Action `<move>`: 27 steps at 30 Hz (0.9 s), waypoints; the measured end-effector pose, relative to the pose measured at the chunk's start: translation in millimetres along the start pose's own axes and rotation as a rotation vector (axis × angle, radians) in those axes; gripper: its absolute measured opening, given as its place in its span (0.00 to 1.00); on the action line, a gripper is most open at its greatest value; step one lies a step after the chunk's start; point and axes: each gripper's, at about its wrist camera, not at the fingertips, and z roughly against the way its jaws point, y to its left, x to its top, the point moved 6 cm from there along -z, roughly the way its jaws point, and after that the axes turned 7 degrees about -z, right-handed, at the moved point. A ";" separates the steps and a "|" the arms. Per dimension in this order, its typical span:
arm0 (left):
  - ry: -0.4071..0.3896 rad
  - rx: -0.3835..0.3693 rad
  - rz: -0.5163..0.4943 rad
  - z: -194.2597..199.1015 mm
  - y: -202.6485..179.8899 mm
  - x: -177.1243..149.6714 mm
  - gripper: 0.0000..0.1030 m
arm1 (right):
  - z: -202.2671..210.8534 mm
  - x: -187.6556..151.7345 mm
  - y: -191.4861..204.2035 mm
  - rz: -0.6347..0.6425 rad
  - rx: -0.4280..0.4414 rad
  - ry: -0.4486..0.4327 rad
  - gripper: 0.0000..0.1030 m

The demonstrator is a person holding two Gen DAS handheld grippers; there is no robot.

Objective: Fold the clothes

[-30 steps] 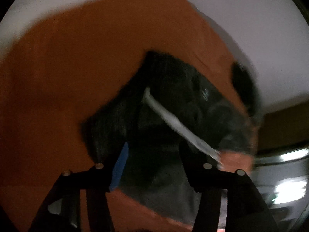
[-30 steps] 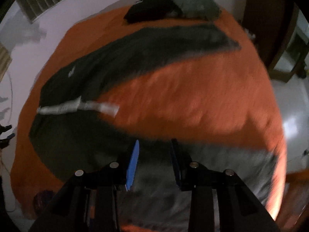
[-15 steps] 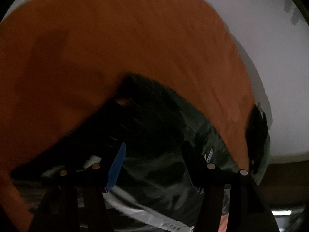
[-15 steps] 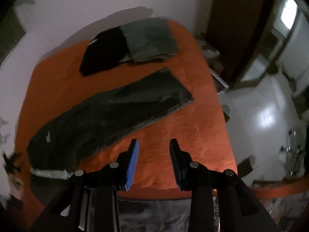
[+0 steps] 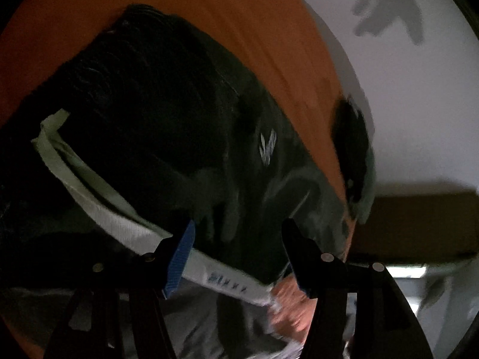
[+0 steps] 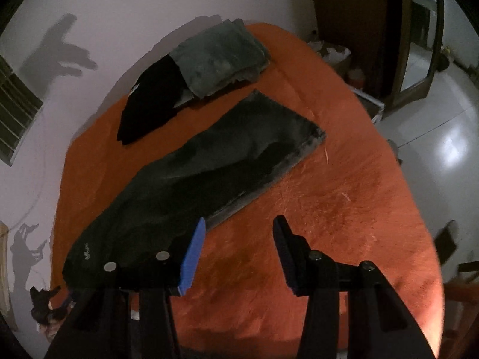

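Your dark trousers (image 6: 209, 173) lie flat along the orange bed cover (image 6: 344, 209), folded lengthwise, running from the waist at 8 o'clock in the right wrist view up to the hem at 2 o'clock. Two folded garments (image 6: 197, 74) sit well apart at 12 o'clock, near the wall.

Your right gripper (image 6: 239, 254) hangs over bare cover just beside the long edge of the trousers, jaws opening and nothing between them. To fold well, carry it toward the hem at 1 o'clock and take both layers squarely at the corner, not only the top one.

Your left gripper (image 5: 239, 257) hovers over the waist end, jaws apart and empty. The white waistband (image 5: 119, 224) crosses from 9 o'clock down to 6 o'clock in its view and passes just below the fingertips; whether it touches the blue pad is hard to tell in the blur. Pin or grip the waistband flat so the cloth does not slide when the hem comes over. Aim the hem at the waistband edge and keep the side edges lined up, since this soft, fleecy-looking fabric will likely drag on the cover.
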 end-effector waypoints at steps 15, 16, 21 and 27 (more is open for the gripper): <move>0.099 0.038 -0.218 -47.9 -38.8 -22.6 0.60 | -148.0 97.3 -115.2 -0.422 0.057 -0.043 0.44; 0.099 0.044 -0.237 -54.2 -43.0 -21.5 0.60 | -153.3 103.5 -113.0 -0.425 0.064 -0.048 0.44; 0.100 0.095 -0.323 -71.1 -53.8 -20.1 0.60 | -148.5 107.7 -97.7 -0.343 -0.055 -0.092 0.13; 0.105 0.115 -0.300 -94.2 -41.0 -13.7 0.60 | -104.2 54.7 -127.6 -0.439 -0.107 -0.122 0.11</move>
